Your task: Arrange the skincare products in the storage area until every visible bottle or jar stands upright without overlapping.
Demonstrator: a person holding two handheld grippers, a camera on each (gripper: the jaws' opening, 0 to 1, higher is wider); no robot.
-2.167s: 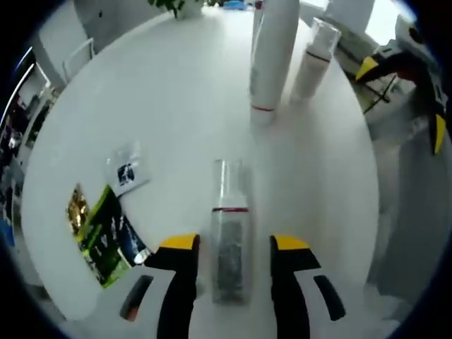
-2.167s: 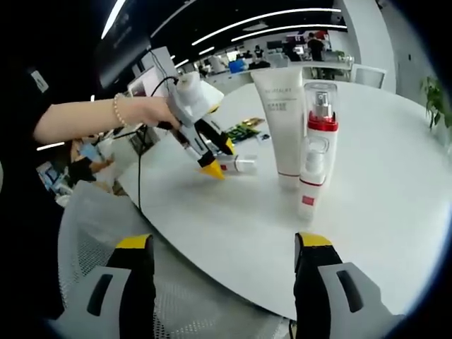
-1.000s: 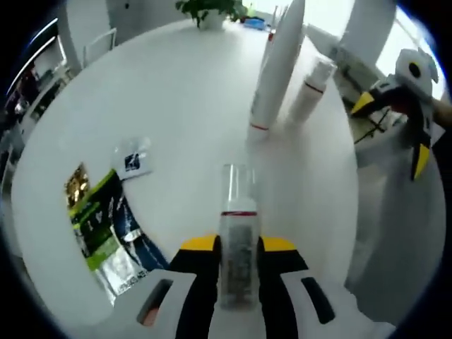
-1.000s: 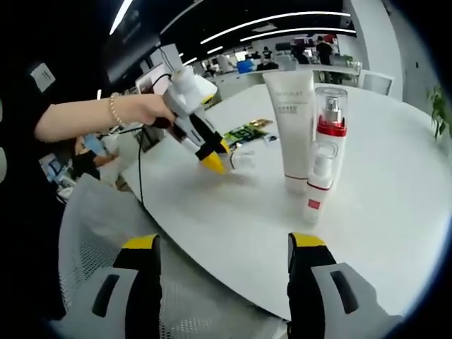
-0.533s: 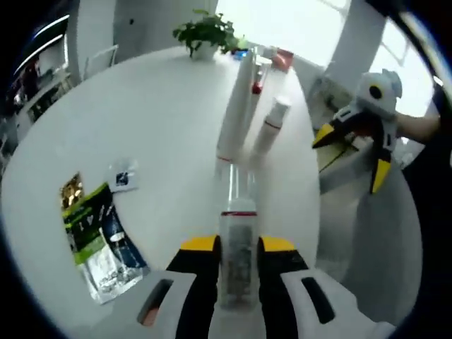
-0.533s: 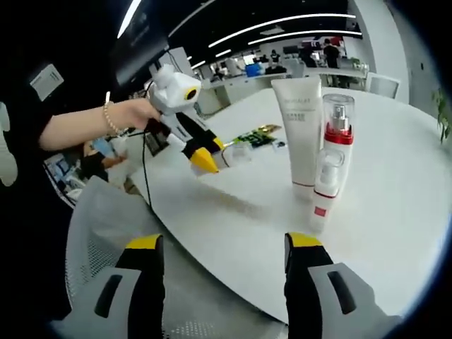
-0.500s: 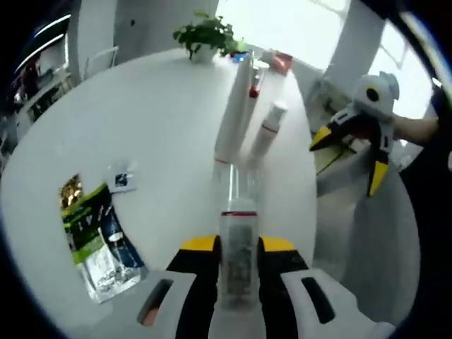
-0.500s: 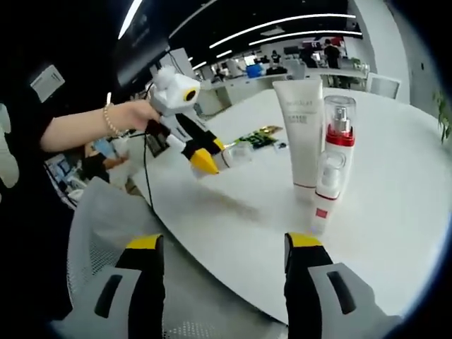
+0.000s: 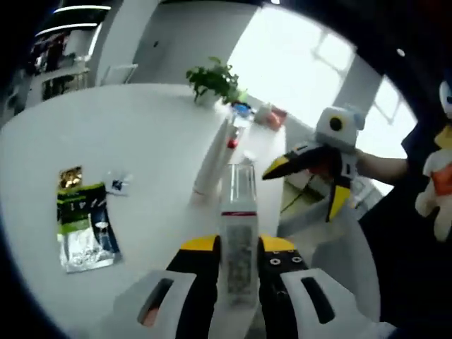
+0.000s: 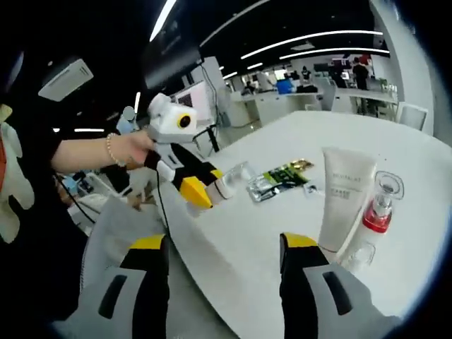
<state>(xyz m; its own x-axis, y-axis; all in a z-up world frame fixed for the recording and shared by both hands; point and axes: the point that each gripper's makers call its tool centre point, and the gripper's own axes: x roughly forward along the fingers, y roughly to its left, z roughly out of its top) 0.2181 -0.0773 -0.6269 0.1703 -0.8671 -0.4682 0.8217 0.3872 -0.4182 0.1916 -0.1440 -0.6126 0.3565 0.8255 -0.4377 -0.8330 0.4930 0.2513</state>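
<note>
My left gripper (image 9: 239,244) is shut on a clear bottle (image 9: 238,212) with a red band and a clear cap, held in the air above the white round table (image 9: 141,141). In the right gripper view the left gripper (image 10: 205,185) carries that bottle (image 10: 232,178) over the table's near edge. A white tube (image 10: 342,194), a red pump bottle (image 10: 378,205) and a small capped bottle (image 10: 357,256) stand together upright. My right gripper (image 10: 224,247) is open with nothing in it, off the table; it also appears in the left gripper view (image 9: 308,185).
Green and gold sachets (image 9: 81,226) and a small packet (image 9: 116,185) lie flat on the table. A potted plant (image 9: 212,78) stands at the far edge. A mesh chair (image 10: 106,240) is below the right gripper. A stuffed toy (image 9: 441,176) hangs at the right.
The left gripper closed on the lying bottle, then lifted it off the table and back. The right gripper has drawn away from the standing bottles.
</note>
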